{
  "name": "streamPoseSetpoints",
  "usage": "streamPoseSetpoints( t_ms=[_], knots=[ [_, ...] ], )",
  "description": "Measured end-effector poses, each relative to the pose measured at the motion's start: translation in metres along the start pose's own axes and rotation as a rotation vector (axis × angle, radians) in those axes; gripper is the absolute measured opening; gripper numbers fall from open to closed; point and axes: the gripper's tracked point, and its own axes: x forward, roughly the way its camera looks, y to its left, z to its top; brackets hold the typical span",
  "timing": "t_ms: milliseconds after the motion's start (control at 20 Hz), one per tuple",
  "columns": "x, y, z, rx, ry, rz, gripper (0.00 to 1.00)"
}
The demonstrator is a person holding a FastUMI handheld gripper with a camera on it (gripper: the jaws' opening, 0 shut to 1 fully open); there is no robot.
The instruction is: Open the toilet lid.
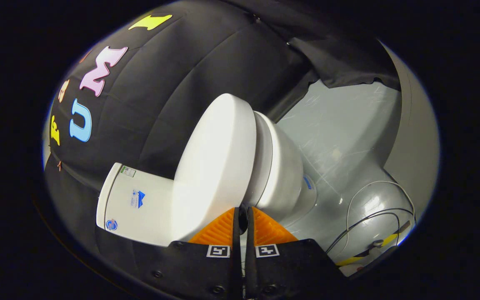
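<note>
Claw (243, 213): fingers pressed nearly together, a thin gap between them, nothing pinched; toilet lid (213, 166): white, closed on the bowl (283, 171), just ahead of the fingertips at 12 o'clock; tank (138, 200) at 10 o'clock; cables (373, 208) on the grey floor (340, 125) at 3 o'clock.

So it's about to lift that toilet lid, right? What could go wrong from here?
The tool has its fingers nearly together, holding nothing, right at the edge of the shut toilet lid. Such a narrow gap could slide off the smooth lid edge rather than catch under it. Loose cables on the floor near the toilet bowl might snag.
</note>
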Motion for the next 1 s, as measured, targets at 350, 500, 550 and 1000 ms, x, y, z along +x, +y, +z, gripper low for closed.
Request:
streamPoseSetpoints(
  t_ms=[350, 500, 550, 1000],
  knots=[
    [-0.010, 0.014, 0.005, 0.022, -0.018, 0.021, 0.06],
    [-0.016, 0.025, 0.007, -0.008, -0.034, 0.022, 0.06],
    [-0.018, 0.030, 0.009, -0.011, -0.040, 0.022, 0.06],
    [-0.051, 0.090, 0.019, -0.148, -0.090, 0.010, 0.06]
  ],
)
